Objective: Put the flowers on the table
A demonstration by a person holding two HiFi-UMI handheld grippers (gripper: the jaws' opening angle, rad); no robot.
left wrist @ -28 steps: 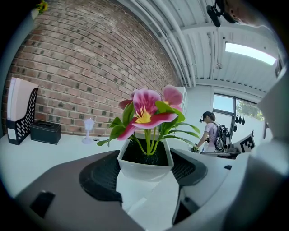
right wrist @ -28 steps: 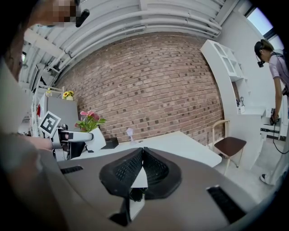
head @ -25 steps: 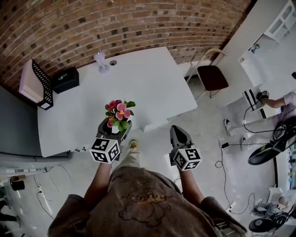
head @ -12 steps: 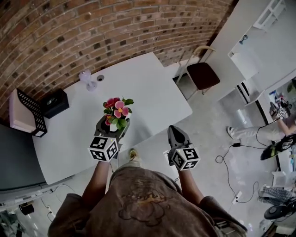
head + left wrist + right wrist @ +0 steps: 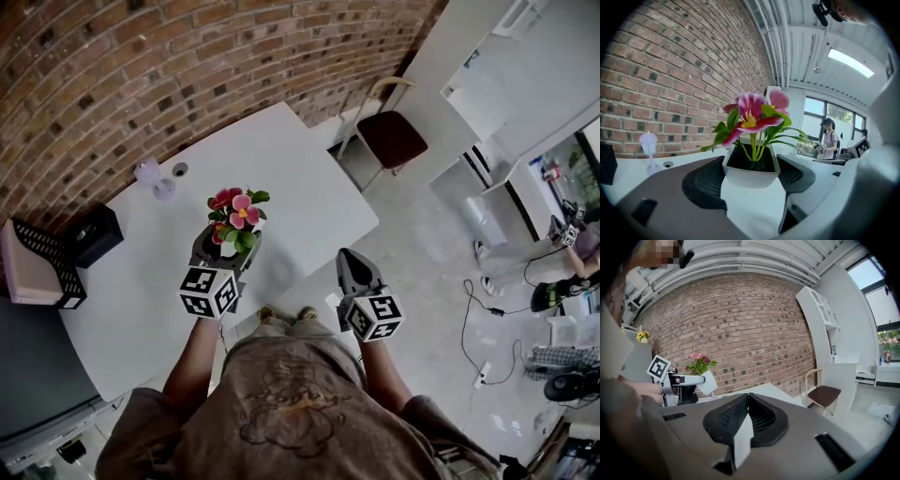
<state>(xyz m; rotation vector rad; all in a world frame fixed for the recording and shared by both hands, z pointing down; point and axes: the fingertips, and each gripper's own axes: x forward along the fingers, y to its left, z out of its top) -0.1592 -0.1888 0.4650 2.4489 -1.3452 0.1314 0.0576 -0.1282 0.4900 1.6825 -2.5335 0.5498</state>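
Office/studio space w/ brick wall [image 5: 141,66], white table [image 5: 291,173], chair [image 5: 392,139].

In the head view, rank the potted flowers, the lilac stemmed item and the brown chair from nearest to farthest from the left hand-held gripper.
1. Potted flowers: held between the left hand-held gripper's jaws.
2. Lilac stemmed item: farther back on the table, to the left.
3. Brown chair: beyond the table, to the right.

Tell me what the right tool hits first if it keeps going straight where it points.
Likely the white table, just ahead of the shut right tool; if it clears the tabletop, then the brick wall behind. Height is hard to judge.
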